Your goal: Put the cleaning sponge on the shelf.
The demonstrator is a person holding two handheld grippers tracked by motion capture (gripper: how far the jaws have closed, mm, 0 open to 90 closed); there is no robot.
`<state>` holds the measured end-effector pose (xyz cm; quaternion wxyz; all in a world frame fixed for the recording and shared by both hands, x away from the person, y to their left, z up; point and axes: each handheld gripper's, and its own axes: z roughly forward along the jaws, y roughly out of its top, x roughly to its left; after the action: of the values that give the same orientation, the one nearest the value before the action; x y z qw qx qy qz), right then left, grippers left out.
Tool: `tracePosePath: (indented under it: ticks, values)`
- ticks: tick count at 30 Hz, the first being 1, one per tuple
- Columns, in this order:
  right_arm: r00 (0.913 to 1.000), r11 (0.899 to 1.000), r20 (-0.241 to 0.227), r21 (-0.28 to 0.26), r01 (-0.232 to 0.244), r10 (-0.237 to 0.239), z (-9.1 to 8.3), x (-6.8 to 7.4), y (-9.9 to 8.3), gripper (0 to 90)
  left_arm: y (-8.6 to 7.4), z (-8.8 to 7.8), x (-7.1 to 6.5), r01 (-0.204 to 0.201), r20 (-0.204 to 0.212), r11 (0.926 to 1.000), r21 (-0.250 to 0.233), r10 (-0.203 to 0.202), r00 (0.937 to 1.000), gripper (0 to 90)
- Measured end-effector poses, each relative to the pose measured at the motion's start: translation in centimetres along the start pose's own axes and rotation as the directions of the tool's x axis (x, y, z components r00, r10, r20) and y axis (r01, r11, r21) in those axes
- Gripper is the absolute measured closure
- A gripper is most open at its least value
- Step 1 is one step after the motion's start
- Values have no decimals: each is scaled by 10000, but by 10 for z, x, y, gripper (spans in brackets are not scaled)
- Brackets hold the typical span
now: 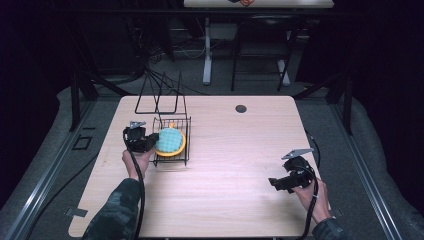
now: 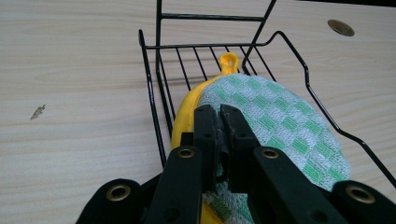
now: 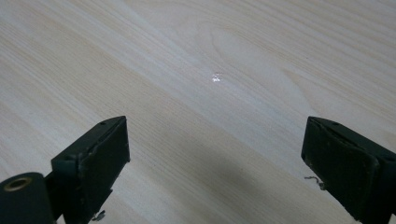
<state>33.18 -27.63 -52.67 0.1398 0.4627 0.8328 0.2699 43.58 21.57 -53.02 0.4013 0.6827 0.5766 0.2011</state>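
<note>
One pale wooden table in a dark room; left gripper clenched on checked cloth; right gripper released.

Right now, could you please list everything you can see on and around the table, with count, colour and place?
Table: one, light wood, centre of the high view.
Wire rack: one, black, left part of the table.
Pot holder: one, round, green-and-white check with yellow rim and loop, in the wire rack.
Wire frame: one, black, standing behind the rack.
Round cap: one, dark, far side of the tabletop.
Second table: one, pale, at the back of the room.
Left gripper: one, black, fingers shut on the pot holder's edge.
Right gripper: one, black, fingers wide open over bare wood.
Forearms: two, patterned sleeves, bottom edge.
</note>
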Motion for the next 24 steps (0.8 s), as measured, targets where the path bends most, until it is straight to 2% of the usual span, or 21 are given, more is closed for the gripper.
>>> tracePosePath:
  ticks: [6,12,15,21,24]
  values:
    - [10000,10000,-25,-30,-10,9,1,1,0,72,0,6,-2,-23,60,10000,81,22,10000,811]
    - [10000,10000,-16,-53,-14,14,-1,-2,0,72,2,6,-2,-102,188,9996,281,97,9998,540]
    - [9999,9999,-49,-68,-88,88,-2,-2,-1,72,2,5,-4,-195,90,9994,296,193,9998,423]
    - [10000,9998,-23,-171,-90,90,-5,-2,-1,72,5,-2,-5,-537,-25,9982,257,537,9986,311]
    - [9999,9997,-9,-230,-130,130,-6,-3,-1,73,5,-7,-6,-552,-102,9983,187,554,9984,260]
